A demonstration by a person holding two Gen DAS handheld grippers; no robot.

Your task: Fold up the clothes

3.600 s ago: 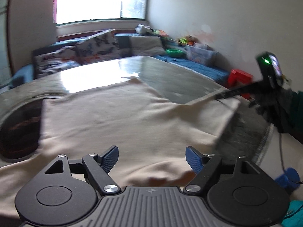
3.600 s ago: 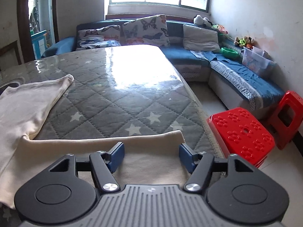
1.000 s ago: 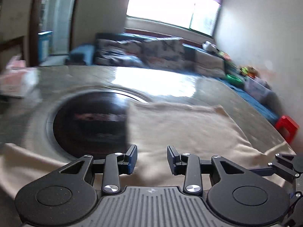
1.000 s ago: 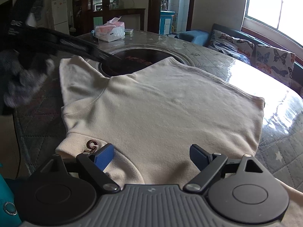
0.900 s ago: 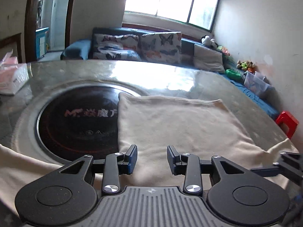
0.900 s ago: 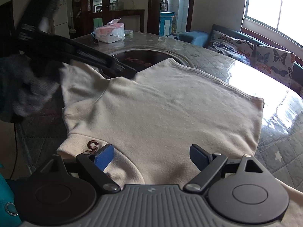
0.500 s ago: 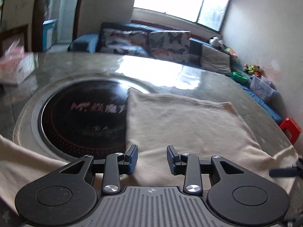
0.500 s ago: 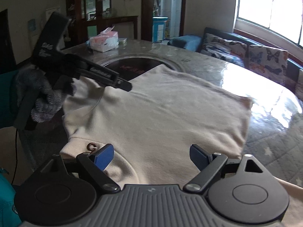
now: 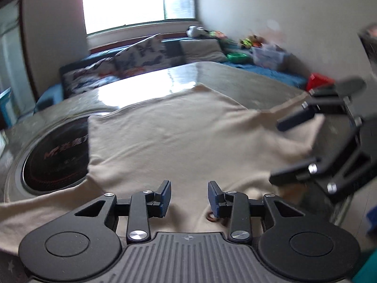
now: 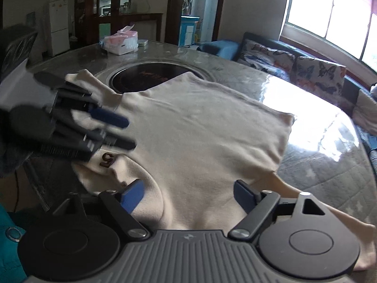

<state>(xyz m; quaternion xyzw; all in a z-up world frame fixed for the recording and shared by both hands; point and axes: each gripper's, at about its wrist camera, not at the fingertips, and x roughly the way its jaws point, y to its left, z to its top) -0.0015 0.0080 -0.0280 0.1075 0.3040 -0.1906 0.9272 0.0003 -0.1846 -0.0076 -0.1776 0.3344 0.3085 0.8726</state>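
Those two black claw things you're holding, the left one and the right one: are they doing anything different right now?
The left gripper has its blue-tipped fingers fairly close together; the right gripper is spread much wider. The left one sits by the brown emblem near the collar of the cream shirt; the right one sits beside it, nearer the sleeve. Both are open, holding nothing, over that shirt.

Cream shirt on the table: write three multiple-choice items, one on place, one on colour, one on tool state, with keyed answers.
1. Where does the tissue box stand?
A. on the table's far side, past the dark round inset
B. on the shirt
C. on the sofa

2. What colour is the stool?
A. green
B. red
C. white

3. How is the right tool?
A. shut on a sleeve
B. open above the cream shirt
C. out of view

Answers: A, it sits beyond the inset; B, plainly red; B, fingers apart, nothing between.
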